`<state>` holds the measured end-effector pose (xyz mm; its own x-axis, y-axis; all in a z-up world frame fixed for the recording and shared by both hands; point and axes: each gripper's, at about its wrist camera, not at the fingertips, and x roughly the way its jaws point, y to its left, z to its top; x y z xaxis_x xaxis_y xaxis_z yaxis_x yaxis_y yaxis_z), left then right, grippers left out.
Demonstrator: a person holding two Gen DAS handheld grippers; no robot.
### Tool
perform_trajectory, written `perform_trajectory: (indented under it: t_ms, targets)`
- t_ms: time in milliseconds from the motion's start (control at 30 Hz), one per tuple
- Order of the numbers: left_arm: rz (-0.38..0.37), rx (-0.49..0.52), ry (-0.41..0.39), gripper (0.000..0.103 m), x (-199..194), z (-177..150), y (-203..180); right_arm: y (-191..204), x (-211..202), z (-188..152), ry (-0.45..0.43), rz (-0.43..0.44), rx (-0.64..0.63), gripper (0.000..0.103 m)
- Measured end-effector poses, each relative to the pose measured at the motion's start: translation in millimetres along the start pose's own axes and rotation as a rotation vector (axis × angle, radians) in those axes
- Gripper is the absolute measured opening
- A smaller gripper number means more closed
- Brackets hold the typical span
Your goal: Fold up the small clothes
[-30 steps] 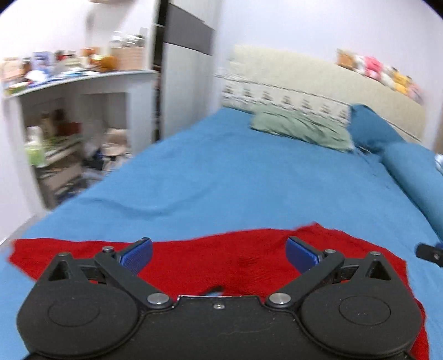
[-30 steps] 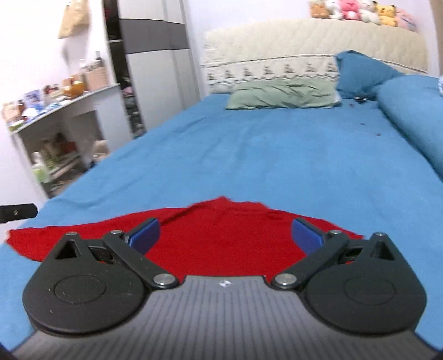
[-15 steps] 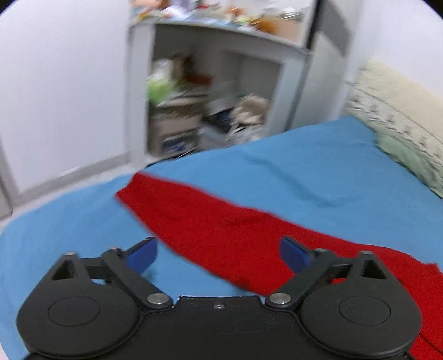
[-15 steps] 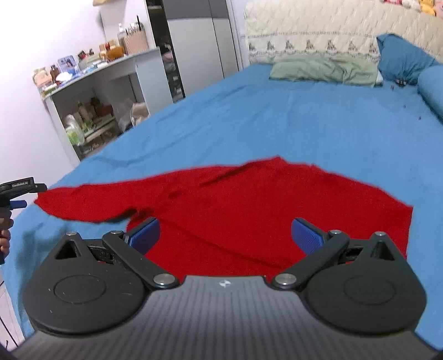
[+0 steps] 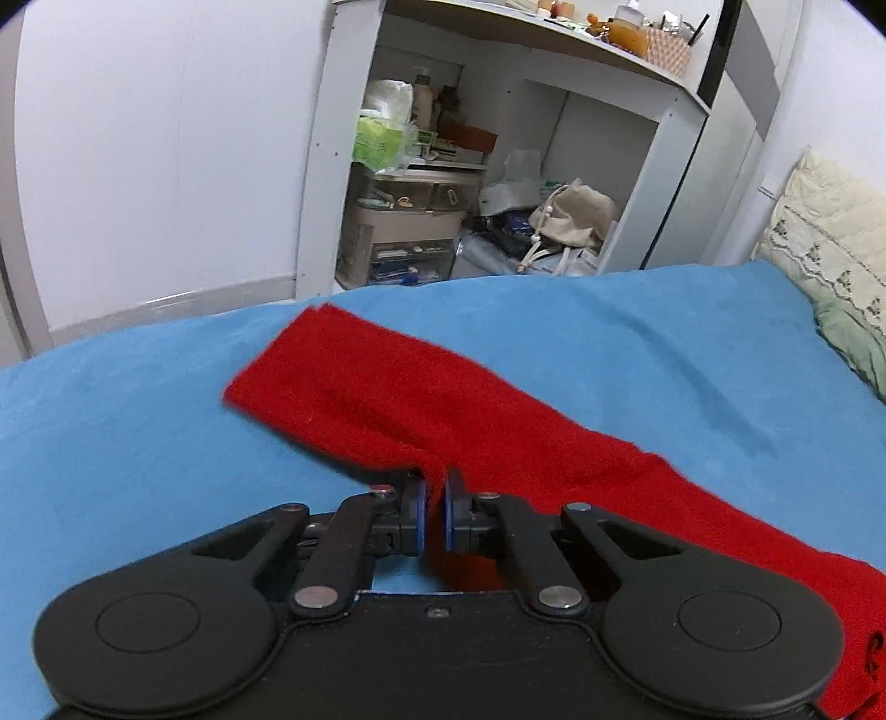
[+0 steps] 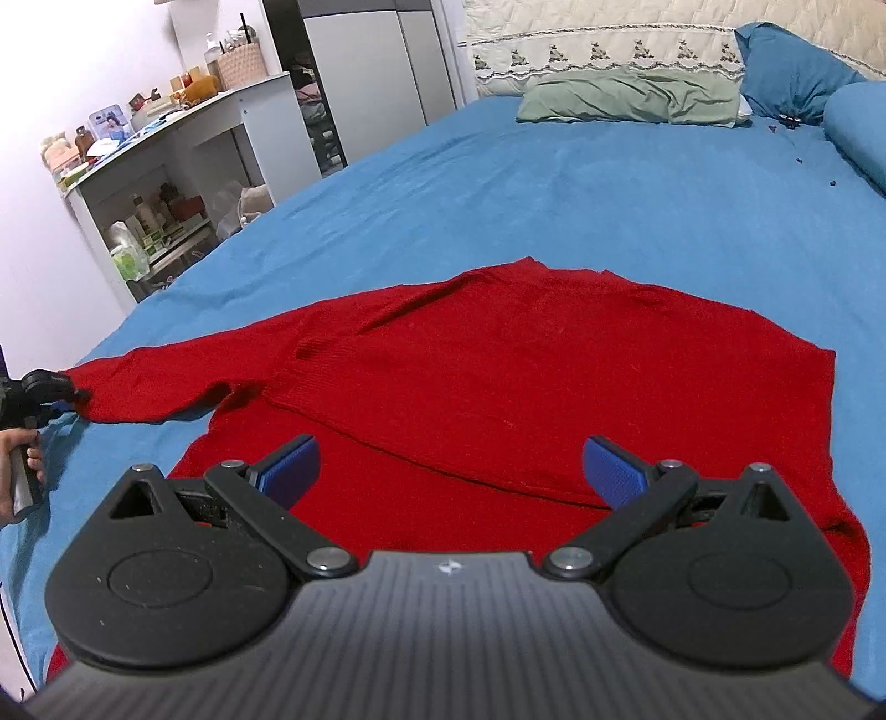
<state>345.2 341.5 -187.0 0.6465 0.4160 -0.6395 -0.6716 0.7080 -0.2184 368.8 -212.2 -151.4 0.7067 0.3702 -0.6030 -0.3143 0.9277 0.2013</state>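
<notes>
Left gripper [image 5: 434, 512] jaws pinch the red sweater's [image 6: 554, 387] sleeve (centre frame) to fold it inward; right gripper [image 6: 451, 471] jaws gape, waiting above the body

I'm in a home bedroom: a bed [image 6: 554, 183] with a blue sheet, a green pillow [image 6: 626, 99] and a quilted headboard [image 6: 609, 27] behind it, a grey wardrobe [image 6: 365, 66] nearby, and a white shelf unit [image 5: 498, 138] crammed with bottles, bags and drawers.
</notes>
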Motion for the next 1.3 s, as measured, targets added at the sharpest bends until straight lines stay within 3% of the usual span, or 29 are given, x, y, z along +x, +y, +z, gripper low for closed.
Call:
perform_trajectory:
  t_ms: [67,167,300,400,567,700,767,833,933,1033,1100,1133,1167,1300]
  targets:
    - [0.004,0.056,-0.047,0.005,-11.6,3.4,-11.3,-1.4,-0.3,-0.6,-0.001,-0.002,0.002,0.103]
    - [-0.055,0.129,-0.123,0.005,-36.4,11.1,-40.1,-3.0,-4.1,0.4,-0.011,-0.026,0.002,0.103]
    - [-0.225,0.229,-0.211,0.005,-81.8,21.6,-104.9,-8.2,-16.9,6.4,-0.047,-0.060,0.011,0.103]
    - [-0.392,0.372,-0.247,0.005,-119.4,14.6,-179.1,-15.4,-29.2,13.1,-0.082,-0.107,0.017,0.103]
    - [-0.669,0.561,-0.144,0.006,-149.3,-43.9,-292.1,-35.3,-49.3,22.0,-0.114,-0.187,0.066,0.103]
    - [-0.759,0.716,-0.032,0.005,-143.1,-127.6,-346.8,-52.8,-57.4,18.5,-0.118,-0.248,0.111,0.103]
    - [-0.773,0.777,0.079,0.005,-128.6,-173.1,-363.2,-62.3,-55.7,13.6,-0.101,-0.270,0.135,0.103]
    - [-0.769,0.818,0.141,0.005,-119.3,-207.2,-366.5,-72.9,-52.2,8.6,-0.076,-0.279,0.169,0.103]
    - [-0.750,0.862,0.142,0.007,-116.4,-236.8,-360.0,-83.3,-45.3,0.7,-0.046,-0.273,0.209,0.103]
    - [-0.783,0.845,0.149,0.023,-121.6,-227.9,-347.9,-86.2,-38.7,-1.6,-0.039,-0.253,0.219,0.103]
    - [-0.796,0.826,0.139,0.063,-127.8,-216.7,-334.7,-83.9,-32.7,1.0,-0.041,-0.240,0.198,0.103]
    - [-0.789,0.819,0.117,0.070,-133.0,-211.2,-324.6,-82.9,-29.4,2.8,-0.042,-0.227,0.187,0.103]
    - [-0.777,0.815,0.094,0.075,-139.4,-207.6,-317.8,-80.1,-25.6,5.2,-0.044,-0.210,0.170,0.103]
    - [-0.685,0.794,0.036,0.075,-142.9,-186.7,-279.6,-55.5,2.4,17.7,-0.024,-0.131,0.005,0.103]
